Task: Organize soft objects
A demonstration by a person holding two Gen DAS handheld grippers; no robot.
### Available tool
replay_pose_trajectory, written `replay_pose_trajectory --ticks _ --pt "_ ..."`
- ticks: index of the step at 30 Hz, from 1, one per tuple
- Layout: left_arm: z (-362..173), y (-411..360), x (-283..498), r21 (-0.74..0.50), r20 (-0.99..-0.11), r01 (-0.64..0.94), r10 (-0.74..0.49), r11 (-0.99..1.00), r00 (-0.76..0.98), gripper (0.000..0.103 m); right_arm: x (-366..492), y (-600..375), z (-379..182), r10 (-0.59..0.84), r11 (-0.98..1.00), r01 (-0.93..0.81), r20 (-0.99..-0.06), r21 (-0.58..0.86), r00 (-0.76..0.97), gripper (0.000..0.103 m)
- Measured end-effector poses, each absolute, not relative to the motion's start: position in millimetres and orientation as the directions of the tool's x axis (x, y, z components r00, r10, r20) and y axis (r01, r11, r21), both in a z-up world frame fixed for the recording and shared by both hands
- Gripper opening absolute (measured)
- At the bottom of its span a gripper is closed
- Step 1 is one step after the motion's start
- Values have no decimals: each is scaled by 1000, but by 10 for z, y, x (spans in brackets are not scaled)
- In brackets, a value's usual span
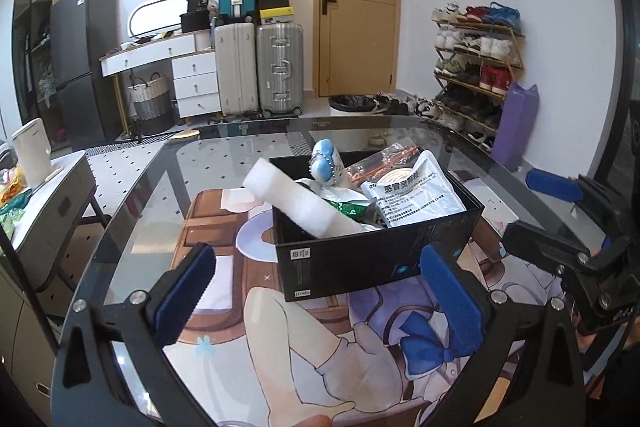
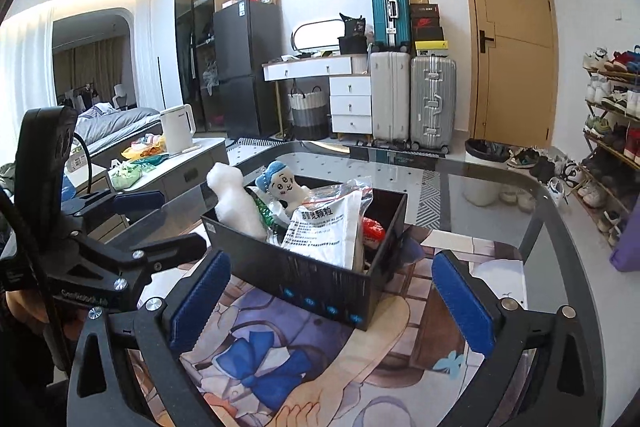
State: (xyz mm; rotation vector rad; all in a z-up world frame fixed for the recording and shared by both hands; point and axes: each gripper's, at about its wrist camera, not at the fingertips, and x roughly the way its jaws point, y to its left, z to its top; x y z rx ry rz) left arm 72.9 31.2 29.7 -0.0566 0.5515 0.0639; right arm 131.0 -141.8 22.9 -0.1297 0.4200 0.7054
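Both grippers, left gripper (image 1: 320, 291) and right gripper (image 2: 328, 297), stand spread wide with nothing between them, just before the black box (image 1: 376, 251) on the glass table (image 1: 132, 219); white foam roll (image 1: 296, 203), plush toy (image 2: 282, 187) and white pouch (image 2: 324, 231) lie inside it.

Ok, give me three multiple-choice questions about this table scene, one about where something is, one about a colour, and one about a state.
1. Where is the white foam roll?
A. flat on the glass table
B. leaning out over the rim of the black box
C. between the left gripper's jaws

2. What colour is the cap of the plush toy?
A. blue
B. red
C. yellow

3. How do the right gripper's jaws stand?
A. shut on the white printed pouch
B. shut on nothing
C. open, with nothing between them

Answers: 1 B, one end sits in the box and the other sticks out past its edge. 2 A, the cap above its face is blue. 3 C, the blue pads stand wide apart in front of the box.
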Motion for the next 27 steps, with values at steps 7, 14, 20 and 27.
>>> replay_pose_trajectory --ticks 7,14,20,27 --pt "248 338 699 -35 -498 -134 98 990 862 103 1248 -1459 189 616 757 -652 -375 41 693 102" --pt "228 355 682 -54 -473 -149 106 987 875 103 1219 -1468 157 617 762 -647 -349 39 705 102" --pt "197 347 665 -52 -464 -146 106 988 880 103 1195 -1462 158 618 760 -650 -344 30 707 102" --pt "187 330 660 -49 -453 -137 100 989 886 103 1186 -1437 156 621 758 -652 -339 28 707 102"
